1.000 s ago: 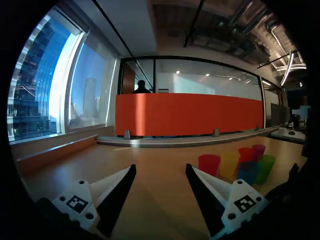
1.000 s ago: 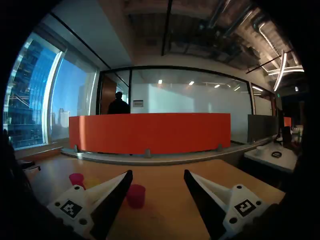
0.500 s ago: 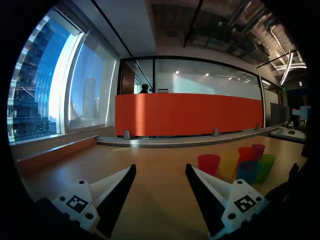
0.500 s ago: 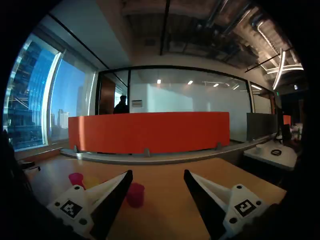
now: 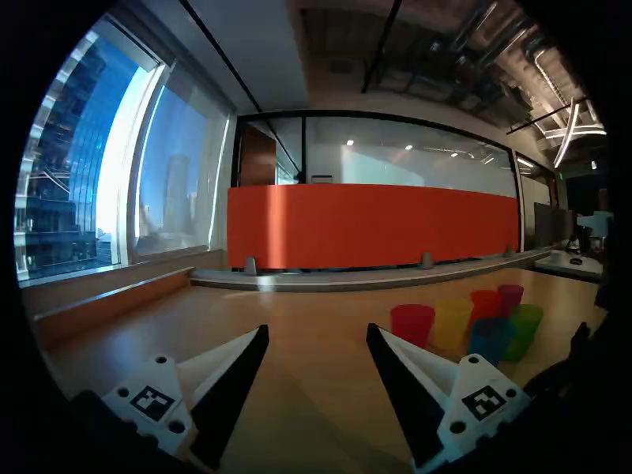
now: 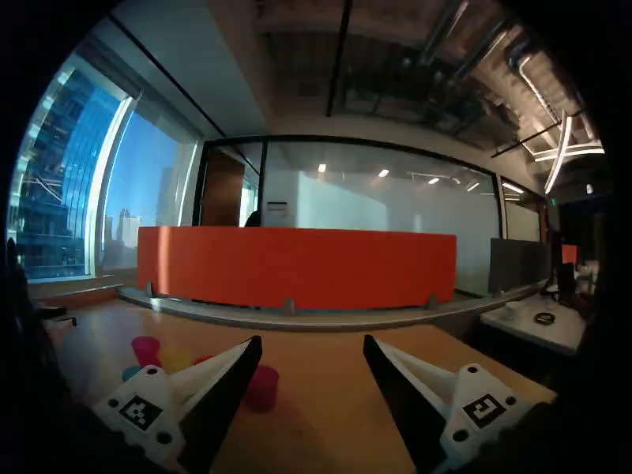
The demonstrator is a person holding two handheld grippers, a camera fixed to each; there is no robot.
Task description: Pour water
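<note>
Cups sit in a cluster at the lower right of the left gripper view, on the wooden table (image 5: 316, 308). The red cup (image 5: 412, 324) is nearest frame centre, with the yellow cup (image 5: 453, 322) touching or just beside it. The orange-red cup (image 5: 485, 303) and purple cup (image 5: 510, 296) are behind, and the blue cup (image 5: 490, 340) and green cup (image 5: 524, 330) are in front to the right. All are upright and seen side-on, so I cannot tell what is in them.

The left gripper (image 5: 317, 328) is at the bottom of the frame, released, fingers wide apart with bare tabletop between them. Its right finger (image 5: 411, 379) overlaps the foot of the red cup in the picture; I cannot tell if they touch.

In the right gripper view a magenta cup (image 6: 263, 387) stands upright at lower centre-left, partly hidden by the left finger (image 6: 197, 395). Further left is a pink cup (image 6: 145, 349) with a yellowish cup (image 6: 175, 359) beside it, plus a blue rim (image 6: 131, 371) low at the edge. Their contents can't be seen either.

The right gripper (image 6: 312, 340) is also spread open and holds nothing.

Background: an orange partition (image 5: 371, 225) runs across mid-frame with a glass wall above it, and tall windows (image 5: 87, 189) fill the left side. A pale side desk (image 6: 537, 325) is at the right edge of the right gripper view.
</note>
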